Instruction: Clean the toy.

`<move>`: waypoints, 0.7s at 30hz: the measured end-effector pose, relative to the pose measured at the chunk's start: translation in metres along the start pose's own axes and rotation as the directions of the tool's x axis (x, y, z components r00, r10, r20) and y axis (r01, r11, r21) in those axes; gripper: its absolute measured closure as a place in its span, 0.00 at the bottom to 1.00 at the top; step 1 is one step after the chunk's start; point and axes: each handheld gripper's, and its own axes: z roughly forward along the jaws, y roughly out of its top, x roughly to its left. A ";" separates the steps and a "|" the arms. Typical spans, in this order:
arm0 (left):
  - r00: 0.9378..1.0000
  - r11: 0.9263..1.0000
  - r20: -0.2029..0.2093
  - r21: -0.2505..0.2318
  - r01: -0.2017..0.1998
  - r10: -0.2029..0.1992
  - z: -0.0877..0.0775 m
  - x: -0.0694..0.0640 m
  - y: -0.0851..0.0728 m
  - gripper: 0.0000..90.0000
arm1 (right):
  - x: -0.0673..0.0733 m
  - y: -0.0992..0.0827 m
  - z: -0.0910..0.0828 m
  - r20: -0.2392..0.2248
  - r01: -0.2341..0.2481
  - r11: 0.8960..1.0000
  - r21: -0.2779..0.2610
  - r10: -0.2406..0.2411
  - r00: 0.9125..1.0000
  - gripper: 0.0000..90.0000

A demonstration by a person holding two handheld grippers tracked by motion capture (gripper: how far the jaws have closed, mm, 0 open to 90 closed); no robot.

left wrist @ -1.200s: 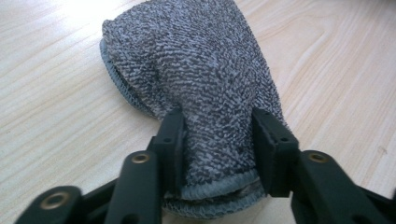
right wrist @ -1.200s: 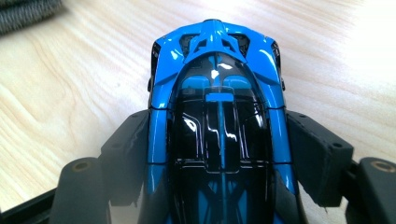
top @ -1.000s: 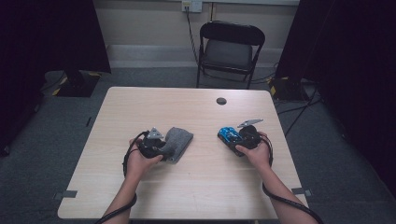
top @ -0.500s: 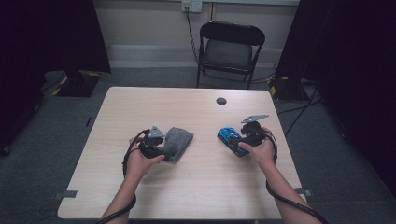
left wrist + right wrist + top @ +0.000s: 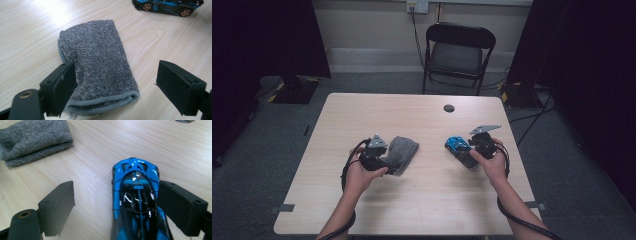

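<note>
A folded grey cloth lies flat on the wooden table. My left gripper hovers at its near end, and its jaws have just been opening; they stand wide and do not pinch the cloth. In the high view the left gripper sits at the cloth's left edge. A blue and black toy car rests on the table between the jaws of my right gripper, close to the right-hand jaw. Those jaws have also just been opening and stand apart. The high view shows the car just left of the right gripper.
A black folding chair stands behind the table's far edge. A small dark round cap sits in the tabletop near the far side. Cables trail from both grippers along the forearms. Dark curtains hang on both sides.
Both grippers have lifted slightly off the table. The cloth and the car lie where they were.
</note>
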 end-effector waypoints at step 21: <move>0.999 1.000 0.033 -0.020 -0.020 0.021 -0.008 -0.021 0.001 0.17 | 0.030 -0.006 -0.014 -0.070 0.077 0.997 -0.006 -0.077 0.995 0.16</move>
